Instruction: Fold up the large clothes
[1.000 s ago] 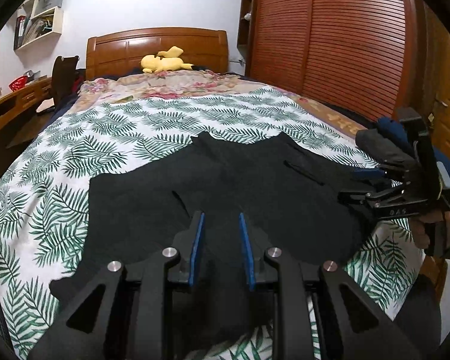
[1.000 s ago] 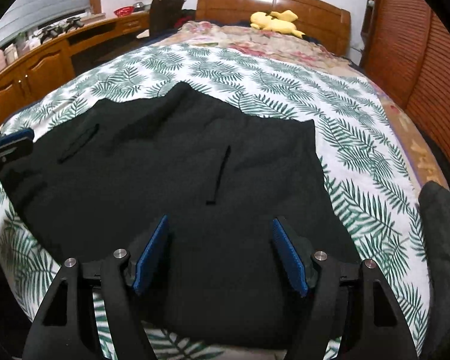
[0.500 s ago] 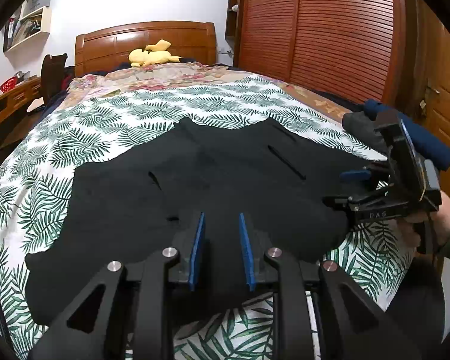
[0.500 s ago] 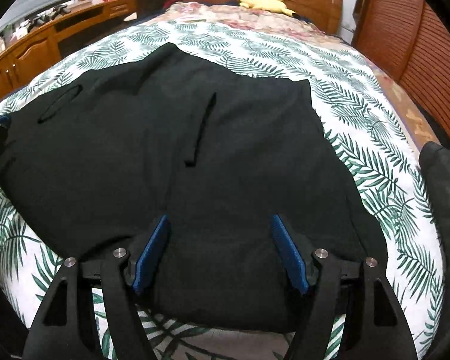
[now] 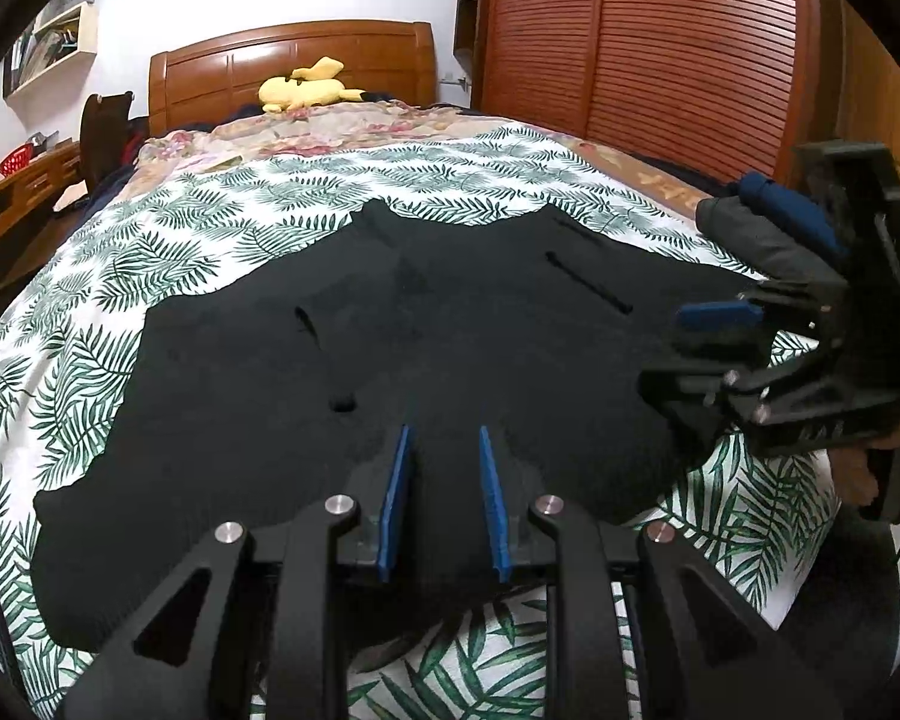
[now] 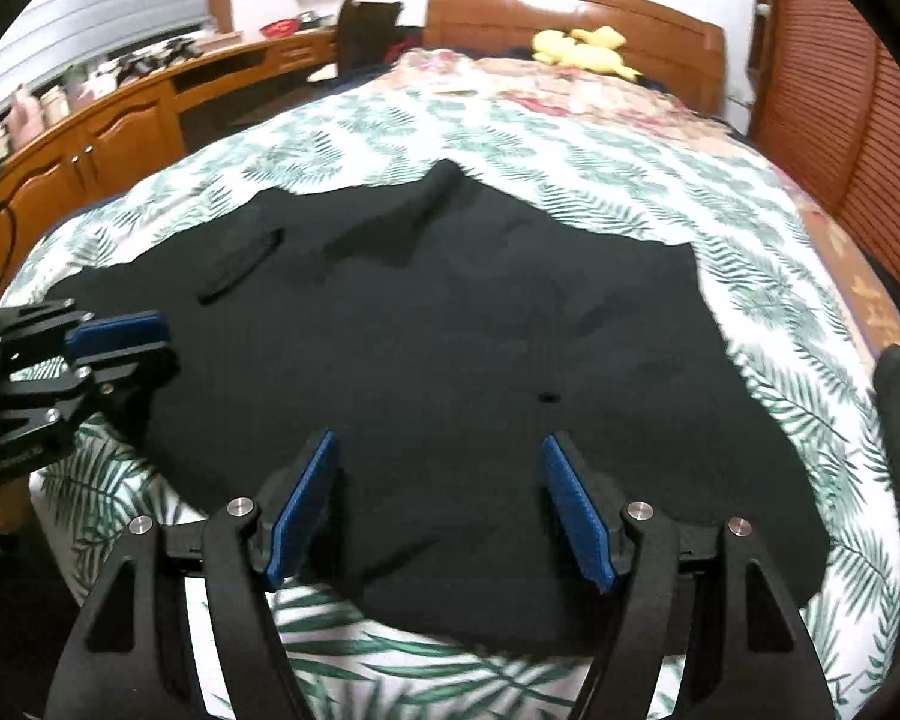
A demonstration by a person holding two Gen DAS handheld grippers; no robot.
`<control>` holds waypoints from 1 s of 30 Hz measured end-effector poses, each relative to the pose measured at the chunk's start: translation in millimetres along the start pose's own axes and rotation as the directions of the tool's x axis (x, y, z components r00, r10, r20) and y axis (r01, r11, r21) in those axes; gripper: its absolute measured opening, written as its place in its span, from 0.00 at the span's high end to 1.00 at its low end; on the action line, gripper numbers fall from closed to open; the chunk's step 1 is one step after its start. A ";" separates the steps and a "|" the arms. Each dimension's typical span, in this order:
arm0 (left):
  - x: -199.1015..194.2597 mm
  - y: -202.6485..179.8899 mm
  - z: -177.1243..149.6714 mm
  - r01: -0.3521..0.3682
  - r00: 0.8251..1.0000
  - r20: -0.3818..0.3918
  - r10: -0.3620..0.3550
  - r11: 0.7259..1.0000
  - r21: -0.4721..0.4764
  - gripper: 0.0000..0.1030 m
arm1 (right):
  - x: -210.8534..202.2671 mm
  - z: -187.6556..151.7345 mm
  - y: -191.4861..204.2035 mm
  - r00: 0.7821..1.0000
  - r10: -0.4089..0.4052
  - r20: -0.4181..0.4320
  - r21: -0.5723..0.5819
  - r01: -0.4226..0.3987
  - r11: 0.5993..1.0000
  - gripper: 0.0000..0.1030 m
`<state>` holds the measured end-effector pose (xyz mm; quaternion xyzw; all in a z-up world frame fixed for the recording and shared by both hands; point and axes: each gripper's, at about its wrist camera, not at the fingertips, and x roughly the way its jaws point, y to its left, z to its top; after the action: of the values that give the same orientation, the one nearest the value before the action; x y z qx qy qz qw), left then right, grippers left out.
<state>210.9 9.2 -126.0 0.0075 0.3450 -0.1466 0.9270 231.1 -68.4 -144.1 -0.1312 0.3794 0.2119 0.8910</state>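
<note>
1. A black garment (image 5: 450,360) is seen spread flat across the near part of a bed (image 5: 168,252), over a leaf-print cover; in the right wrist view the same garment (image 6: 450,348) fills the middle of the picture.
2. The left gripper (image 5: 441,498) is held low over the garment's near edge. Its blue pads (image 5: 393,504) are parted by a narrow gap, and no cloth is pinched between them.
3. The right gripper (image 6: 441,504) is seen with its jaws spread wide above the near hem, the blue pads (image 6: 303,510) well apart, nothing held.
4. In the left wrist view the right gripper (image 5: 714,330) is shown at the garment's right edge; from that angle its jaws cannot be read clearly.
5. In the right wrist view the left gripper (image 6: 114,336) is shown at the garment's left edge, beside the cloth.
6. Two dark slits are visible on the garment's surface, one toward each side.
7. A yellow plush (image 5: 309,90) is seen lying by the headboard (image 5: 294,54).
8. Folded clothes (image 5: 768,228) are piled at the bed's right side, just behind the right gripper.
9. A slatted wardrobe (image 5: 660,42) is seen to the right, and a wooden desk (image 6: 120,114) to the left.
</note>
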 end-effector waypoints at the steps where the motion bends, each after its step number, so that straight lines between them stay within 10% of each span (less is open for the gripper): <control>1: 0.4 0.3 -0.5 -0.001 1.000 -0.002 0.001 1.000 0.000 0.79 | 4.6 -0.9 3.2 1.000 0.003 -0.011 -0.007 -0.003 1.000 0.30; 16: -3.6 0.9 -3.7 -0.011 1.000 0.008 0.011 1.000 0.013 0.79 | 37.9 -18.4 3.0 0.998 0.027 -0.051 -0.010 -0.028 1.000 0.29; 30: -69.6 51.7 -22.1 -0.171 0.981 0.063 0.181 0.975 -0.141 0.72 | 36.6 -20.2 9.7 1.000 -0.015 -0.010 -0.051 0.014 0.999 0.29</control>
<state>161.1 79.8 -102.6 -0.0303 0.3167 -0.0406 0.9472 236.7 -57.7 -185.3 -0.1576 0.3778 0.2144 0.8868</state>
